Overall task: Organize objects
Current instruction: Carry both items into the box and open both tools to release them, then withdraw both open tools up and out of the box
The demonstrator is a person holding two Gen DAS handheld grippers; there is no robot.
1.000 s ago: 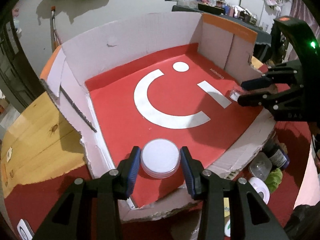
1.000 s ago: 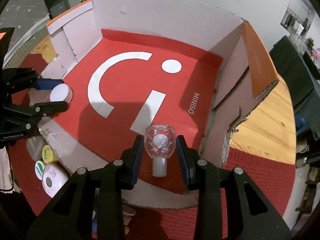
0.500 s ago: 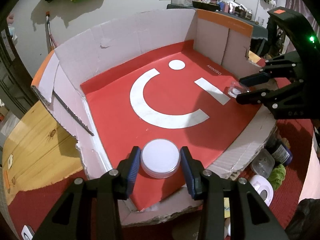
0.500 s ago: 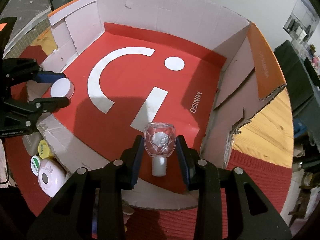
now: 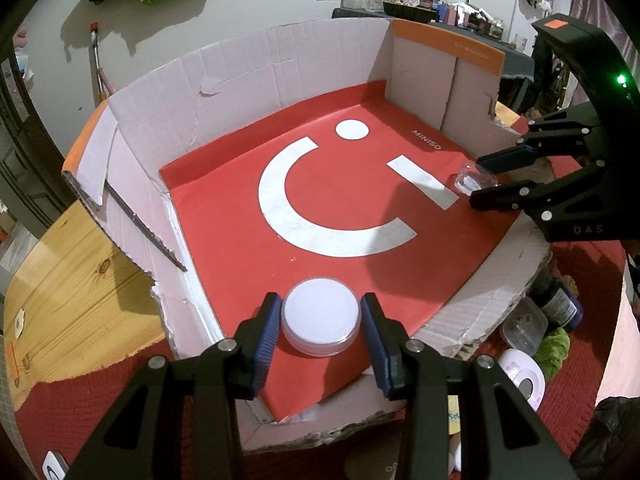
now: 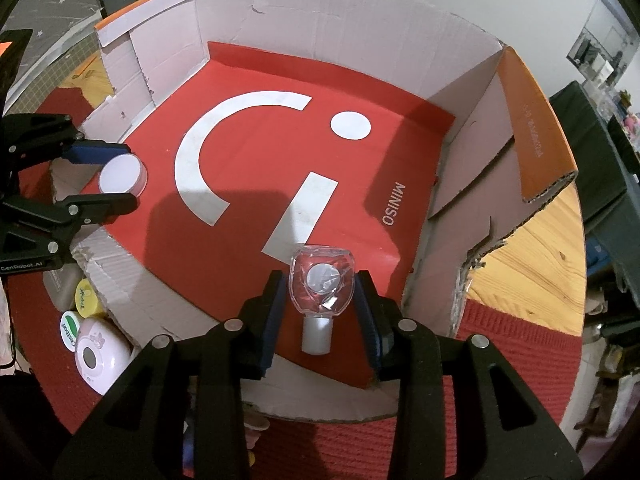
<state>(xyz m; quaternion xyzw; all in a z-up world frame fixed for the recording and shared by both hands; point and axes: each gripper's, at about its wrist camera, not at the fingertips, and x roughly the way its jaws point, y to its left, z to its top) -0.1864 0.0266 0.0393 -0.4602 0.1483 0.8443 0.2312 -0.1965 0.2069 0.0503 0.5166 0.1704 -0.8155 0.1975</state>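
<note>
Two hand-held grippers lower a jar and a small bottle into a red-lined cardboard box

The left gripper (image 5: 320, 330) sits at the near edge of the cardboard box (image 5: 248, 64), its blue pads flanking a round white-lidded jar (image 5: 320, 326) that rests on the red liner (image 5: 240, 240); a sliver of gap shows on each side, so the pads appear not to press on it. At the opposite near corner, the right gripper (image 6: 320, 308) has a clear bottle with a white cap (image 6: 322, 286) lying between its jaws, cap toward the camera; the jaws are opening, with narrow gaps beside the glass. Outside the torn front wall, on a red cloth (image 6: 512, 344), stand a pink round case (image 6: 100, 354) and a yellow-lidded tub (image 6: 86, 298); a wooden tabletop (image 5: 72, 280) shows beside the box
</note>
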